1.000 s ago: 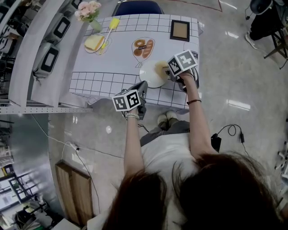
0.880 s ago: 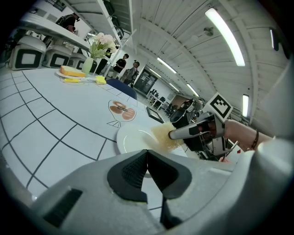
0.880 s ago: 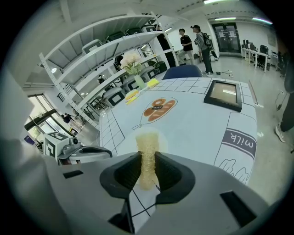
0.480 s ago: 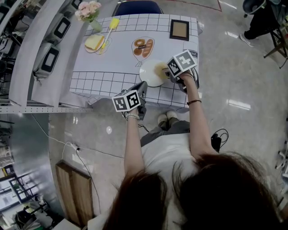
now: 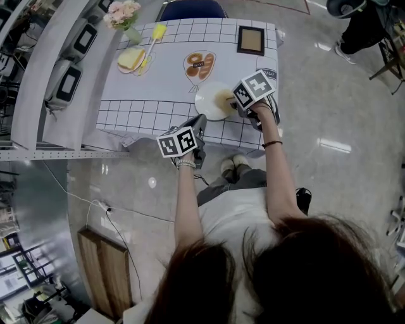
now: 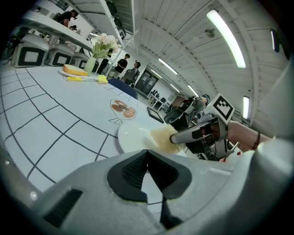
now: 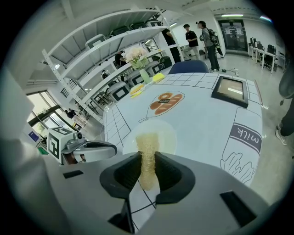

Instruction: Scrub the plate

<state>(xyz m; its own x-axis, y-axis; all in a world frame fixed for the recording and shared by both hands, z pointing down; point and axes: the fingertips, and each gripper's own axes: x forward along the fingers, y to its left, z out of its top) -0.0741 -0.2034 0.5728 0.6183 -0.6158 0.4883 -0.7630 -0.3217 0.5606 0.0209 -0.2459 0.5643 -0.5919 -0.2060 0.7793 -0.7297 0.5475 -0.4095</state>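
Observation:
A white plate (image 5: 209, 102) lies near the front right of the grid-patterned table (image 5: 145, 95). My right gripper (image 5: 235, 103) is shut on a pale yellow scrubbing sponge (image 5: 224, 98), which rests on the plate's right part. In the right gripper view the sponge (image 7: 148, 156) stands between the jaws, reaching onto the plate (image 7: 165, 133). My left gripper (image 5: 200, 121) hovers at the table's front edge, just short of the plate, jaws shut and empty. The left gripper view shows the plate (image 6: 133, 137), the sponge (image 6: 161, 137) and the right gripper (image 6: 195, 134) ahead of it.
At the far left of the table sit a dish with a sandwich (image 5: 131, 60), a yellow brush (image 5: 156, 35) and a flower vase (image 5: 124, 16). A framed picture (image 5: 252, 40) lies at the far right. Shelving with appliances (image 5: 69, 82) runs along the left. A blue chair (image 5: 193, 9) stands behind.
The right gripper holds the sponge on the plate throughout, with only a slight shift. The left gripper has not moved.

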